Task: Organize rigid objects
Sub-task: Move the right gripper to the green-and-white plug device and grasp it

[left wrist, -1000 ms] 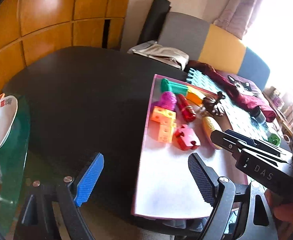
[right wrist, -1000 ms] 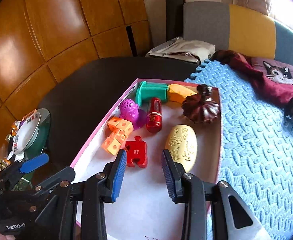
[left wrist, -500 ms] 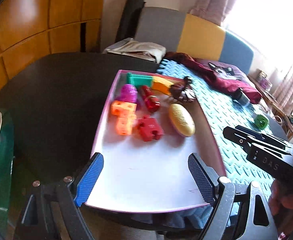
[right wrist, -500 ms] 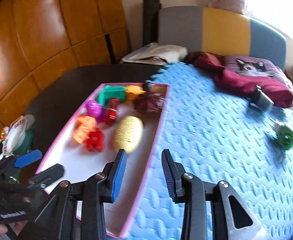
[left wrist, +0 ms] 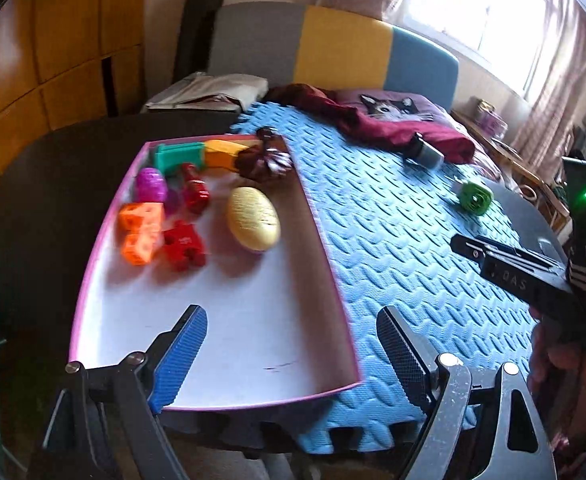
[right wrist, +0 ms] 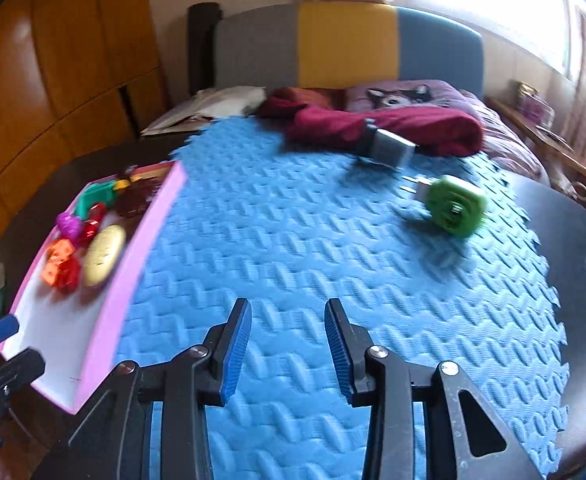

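Observation:
A pink-rimmed white tray [left wrist: 221, 344] [right wrist: 133, 272] holds several toys: a yellow oval [left wrist: 253, 218], a red puzzle piece [left wrist: 184, 245], orange cubes [left wrist: 140, 226], a purple ball [left wrist: 151, 185], and a brown flower piece [left wrist: 265, 158]. A green ring-shaped toy [right wrist: 455, 206] [left wrist: 475, 197] and a grey cylinder [right wrist: 389, 148] [left wrist: 425, 154] lie on the blue foam mat [right wrist: 293, 248]. My left gripper [left wrist: 291, 356] is open and empty over the tray's near end. My right gripper [right wrist: 287, 346] is open and empty over the mat, short of the green toy.
A maroon cloth [right wrist: 385, 128] and a cat-print cushion [right wrist: 405, 94] lie at the mat's far edge. The dark table [left wrist: 53, 160] extends left of the tray and right of the mat [right wrist: 573, 248]. A sofa back [right wrist: 345, 48] stands behind.
Both grippers have swung to the right. The right gripper left the tray and now faces the mat and the green toy. The left gripper moved from the dark table to over the tray.

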Demonstrator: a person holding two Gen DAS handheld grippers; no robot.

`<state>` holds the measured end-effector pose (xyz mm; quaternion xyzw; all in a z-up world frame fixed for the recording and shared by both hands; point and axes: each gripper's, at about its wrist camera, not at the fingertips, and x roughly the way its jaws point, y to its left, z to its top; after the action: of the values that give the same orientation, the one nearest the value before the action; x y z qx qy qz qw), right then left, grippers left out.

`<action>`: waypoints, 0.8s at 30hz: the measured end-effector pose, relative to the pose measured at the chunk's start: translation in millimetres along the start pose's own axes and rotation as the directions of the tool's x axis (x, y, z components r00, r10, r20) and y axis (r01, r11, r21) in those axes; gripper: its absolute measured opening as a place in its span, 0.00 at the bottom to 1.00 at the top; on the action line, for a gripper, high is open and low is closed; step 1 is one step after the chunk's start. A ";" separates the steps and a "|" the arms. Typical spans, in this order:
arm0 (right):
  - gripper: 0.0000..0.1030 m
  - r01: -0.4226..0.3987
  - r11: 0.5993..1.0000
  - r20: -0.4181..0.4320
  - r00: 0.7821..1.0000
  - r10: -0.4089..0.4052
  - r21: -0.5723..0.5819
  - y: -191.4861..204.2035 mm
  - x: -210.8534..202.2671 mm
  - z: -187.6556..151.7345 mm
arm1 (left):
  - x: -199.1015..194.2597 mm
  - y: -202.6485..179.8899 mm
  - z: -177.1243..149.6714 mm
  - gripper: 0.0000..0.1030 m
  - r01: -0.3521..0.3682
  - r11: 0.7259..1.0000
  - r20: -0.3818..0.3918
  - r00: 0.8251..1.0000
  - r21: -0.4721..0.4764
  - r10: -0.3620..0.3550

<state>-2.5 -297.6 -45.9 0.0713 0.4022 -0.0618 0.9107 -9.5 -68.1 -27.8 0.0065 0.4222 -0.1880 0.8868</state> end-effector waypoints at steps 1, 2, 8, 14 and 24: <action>0.37 0.007 1.000 -0.001 1.000 -0.007 0.007 -6.2 0.8 0.2 | 1.2 -5.5 0.8 0.87 0.002 1.000 -0.004 1.000 0.008 -0.002; 0.37 0.013 1.000 -0.002 1.000 -0.013 0.011 -12.5 1.8 0.6 | 2.2 -9.6 1.6 0.87 0.005 1.000 -0.008 1.000 0.014 -0.005; 0.37 0.047 0.994 0.007 0.999 -0.048 0.094 -66.2 5.2 9.8 | 8.8 -35.5 9.3 0.92 0.019 0.998 -0.017 1.000 0.051 -0.018; 0.37 0.092 0.967 0.066 0.992 -0.111 0.236 -137.0 4.3 61.1 | 15.9 -52.1 13.7 0.93 0.027 0.996 -0.033 0.999 0.082 -0.024; 0.37 0.088 0.946 -0.031 0.996 -0.082 0.313 -173.9 52.1 91.4 | 14.0 -53.9 14.6 0.93 0.004 0.994 -0.029 1.000 0.108 0.000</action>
<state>68.9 -487.6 -37.5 0.1983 0.3977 -0.1636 0.8807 -8.9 -125.3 -21.0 0.0567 0.4241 -0.2113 0.8788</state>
